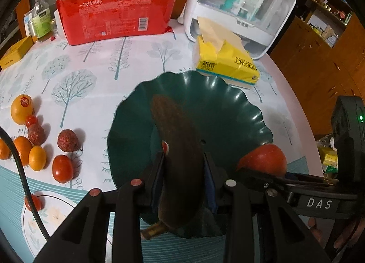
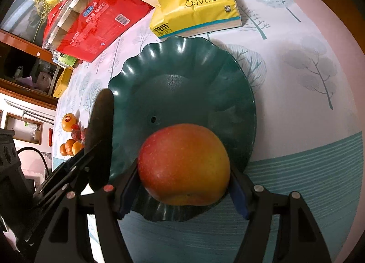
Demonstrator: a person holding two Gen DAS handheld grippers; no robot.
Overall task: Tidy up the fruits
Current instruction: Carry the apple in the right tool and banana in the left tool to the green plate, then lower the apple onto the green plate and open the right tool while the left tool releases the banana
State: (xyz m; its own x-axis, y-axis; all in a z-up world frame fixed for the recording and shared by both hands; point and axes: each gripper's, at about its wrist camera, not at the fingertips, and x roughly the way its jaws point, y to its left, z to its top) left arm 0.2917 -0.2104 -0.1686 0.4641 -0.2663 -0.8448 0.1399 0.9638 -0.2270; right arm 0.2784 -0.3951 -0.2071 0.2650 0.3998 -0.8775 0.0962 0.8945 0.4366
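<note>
A dark green scalloped plate (image 1: 228, 108) (image 2: 182, 62) lies on the tree-print tablecloth. My left gripper (image 1: 184, 160) is shut on a dark brown overripe banana (image 1: 178, 149) and holds it over the plate; the banana also shows in the right wrist view (image 2: 100, 126). My right gripper (image 2: 184, 169) is shut on a red-orange apple (image 2: 184, 162) over the plate's near edge; the apple shows in the left wrist view too (image 1: 264, 158). Several small fruits lie left of the plate: an orange (image 1: 21, 109), a tomato (image 1: 62, 168), a wrinkled brown fruit (image 1: 68, 140).
A yellow tissue pack (image 1: 228, 62) sits just behind the plate, with a white storage box (image 1: 241, 5) behind it. A red bag of paper cups (image 1: 114, 16) and a bottle (image 1: 41, 19) stand at the back. The table edge curves at the right.
</note>
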